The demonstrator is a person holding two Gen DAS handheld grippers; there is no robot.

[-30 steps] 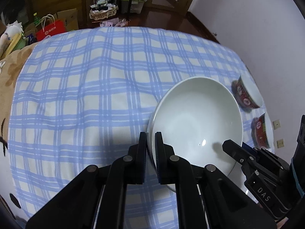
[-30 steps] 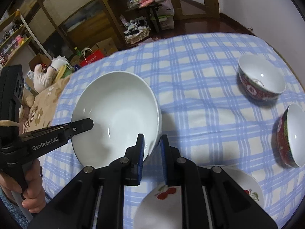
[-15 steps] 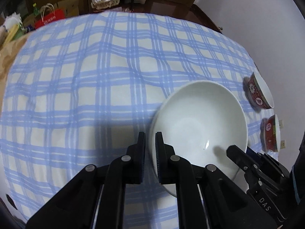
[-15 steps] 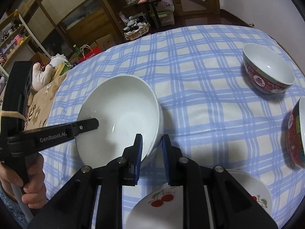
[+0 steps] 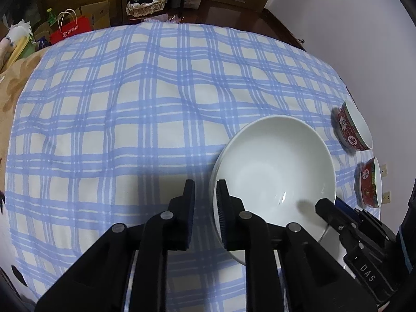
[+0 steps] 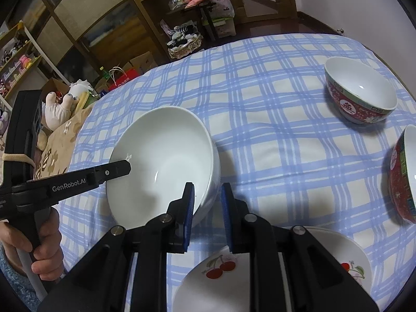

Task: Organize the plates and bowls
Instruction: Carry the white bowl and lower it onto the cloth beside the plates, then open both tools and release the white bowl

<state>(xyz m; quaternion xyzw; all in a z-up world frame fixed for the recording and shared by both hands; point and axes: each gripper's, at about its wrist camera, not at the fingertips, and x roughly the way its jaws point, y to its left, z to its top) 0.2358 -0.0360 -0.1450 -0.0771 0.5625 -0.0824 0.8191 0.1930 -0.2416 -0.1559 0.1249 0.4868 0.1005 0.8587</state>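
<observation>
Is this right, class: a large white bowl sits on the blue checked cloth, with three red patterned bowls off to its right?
Not quite. There are two red patterned bowls, not three, as the right wrist view shows. The large white bowl does sit on the blue checked cloth.

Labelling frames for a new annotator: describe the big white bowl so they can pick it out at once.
On the blue-checked tablecloth, look at the near left part, straight ahead of both grippers. The white bowl sits there, its rim between the fingers of each. It is the largest bowl and plain white, unlike the two red patterned bowls to the right and the cherry plate.
</observation>
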